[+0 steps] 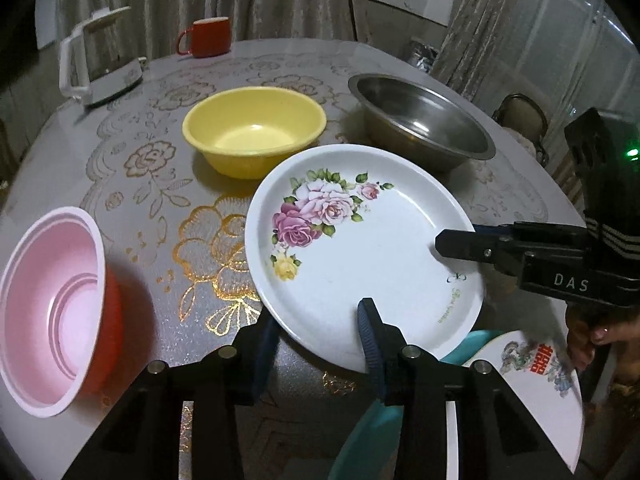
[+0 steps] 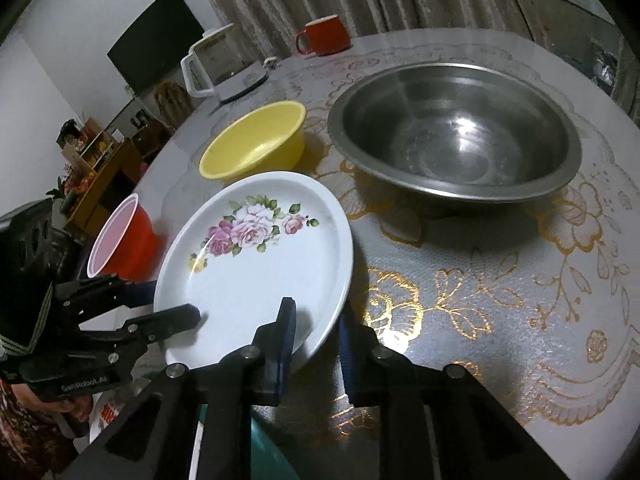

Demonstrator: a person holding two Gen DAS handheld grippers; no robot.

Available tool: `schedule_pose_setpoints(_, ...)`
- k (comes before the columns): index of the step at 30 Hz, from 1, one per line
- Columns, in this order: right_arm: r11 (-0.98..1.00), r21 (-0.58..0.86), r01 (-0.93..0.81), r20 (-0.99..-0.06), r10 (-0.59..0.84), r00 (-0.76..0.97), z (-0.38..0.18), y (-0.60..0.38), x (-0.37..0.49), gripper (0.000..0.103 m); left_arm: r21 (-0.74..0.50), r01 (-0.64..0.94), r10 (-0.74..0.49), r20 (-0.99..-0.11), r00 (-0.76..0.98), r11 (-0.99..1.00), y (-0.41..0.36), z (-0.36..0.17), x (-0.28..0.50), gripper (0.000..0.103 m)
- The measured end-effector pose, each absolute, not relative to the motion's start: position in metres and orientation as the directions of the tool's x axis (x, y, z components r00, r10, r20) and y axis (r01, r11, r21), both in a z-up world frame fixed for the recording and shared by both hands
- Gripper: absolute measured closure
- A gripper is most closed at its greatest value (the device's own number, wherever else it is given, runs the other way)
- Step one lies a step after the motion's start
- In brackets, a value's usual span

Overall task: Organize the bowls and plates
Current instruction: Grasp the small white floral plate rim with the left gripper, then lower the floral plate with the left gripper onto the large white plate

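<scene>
Both my tongs clamp the rim of the rose plate (image 1: 360, 252); my left gripper (image 1: 316, 324) bites its edge at six o'clock, my right gripper (image 2: 316, 320) at about four; the plate sits tilted above the table (image 1: 168, 220); yellow bowl (image 1: 254, 130) at eleven, steel bowl (image 1: 420, 120) at one, pink bowl (image 1: 52, 308) at nine.

A red mug (image 1: 208, 36) stands at the far edge of the round table (image 1: 160, 184), with a glass kettle (image 1: 100, 56) to its left.
</scene>
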State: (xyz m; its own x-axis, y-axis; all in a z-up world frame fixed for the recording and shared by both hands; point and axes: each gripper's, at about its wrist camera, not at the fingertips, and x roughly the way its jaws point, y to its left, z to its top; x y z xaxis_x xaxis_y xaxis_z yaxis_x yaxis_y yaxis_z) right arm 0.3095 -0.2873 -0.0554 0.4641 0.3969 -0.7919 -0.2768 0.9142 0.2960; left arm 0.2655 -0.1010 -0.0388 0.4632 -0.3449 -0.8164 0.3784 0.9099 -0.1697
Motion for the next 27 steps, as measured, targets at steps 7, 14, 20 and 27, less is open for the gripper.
schedule_pose_setpoints(7,0.910,0.312,-0.272,-0.770,0.410,0.489,-0.047,-0.289,0.303,0.084,-0.164,0.371,-0.349,-0.783,0.514,0.914,-0.097,-0.025,0.258,0.063)
schedule_pose_setpoints(14,0.906,0.308,-0.291,-0.735,0.421,0.532,-0.024,-0.288,0.291,0.084,-0.172,0.371,-0.365,-0.750,0.551,0.913,-0.089,-0.004,0.246,0.063)
schedule_pose_setpoints(20,0.898,0.313,-0.310,-0.699,0.439,0.564,0.001,-0.291,0.267,0.084,-0.176,0.385,-0.386,-0.717,0.580,0.906,-0.088,0.016,0.221,0.063)
schedule_pose_setpoints(27,0.889,0.334,-0.315,-0.662,0.459,0.593,0.021,-0.295,0.223,0.084,-0.168,0.411,-0.406,-0.684,0.606,0.896,-0.088,0.033,0.180,0.063)
